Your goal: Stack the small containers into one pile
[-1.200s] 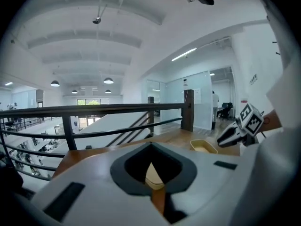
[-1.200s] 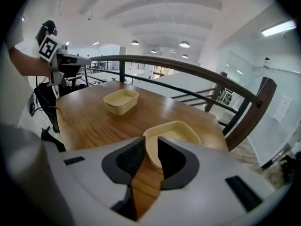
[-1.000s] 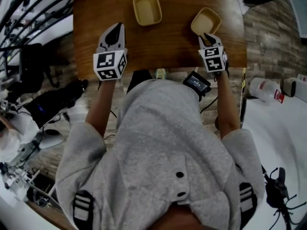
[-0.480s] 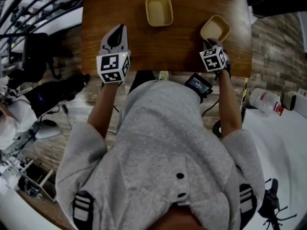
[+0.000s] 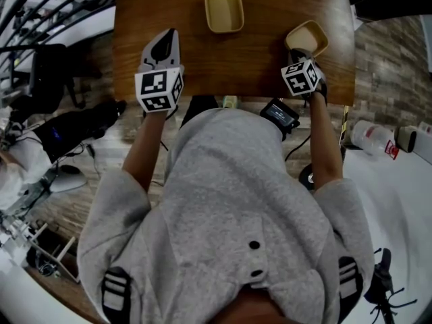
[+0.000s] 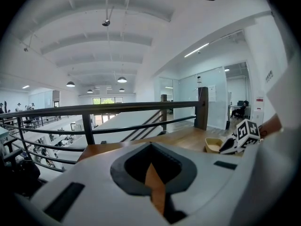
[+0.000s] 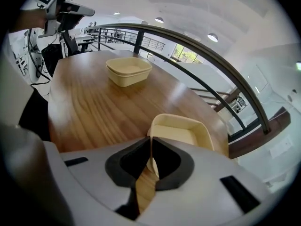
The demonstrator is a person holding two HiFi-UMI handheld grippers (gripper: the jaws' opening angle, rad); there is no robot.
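Wooden table [image 5: 189, 52], two beige containers [image 5: 224, 11] [image 5: 307, 38]

In the head view the wooden table [image 5: 256, 56] lies bare between the centre container [image 5: 224, 11] at the top middle and the right container [image 5: 307, 38] at the upper right, leaving an open lane across the frame's middle. The left gripper [image 5: 165, 40] stands over the table's left part, well apart from both (its jaws are together, with nothing between them). The right gripper [image 5: 295, 56] blocks the right container's near side. Its jaws have just been closing with that wall between them. Past the table's far edge a railing [image 6: 117, 108] bars the way.
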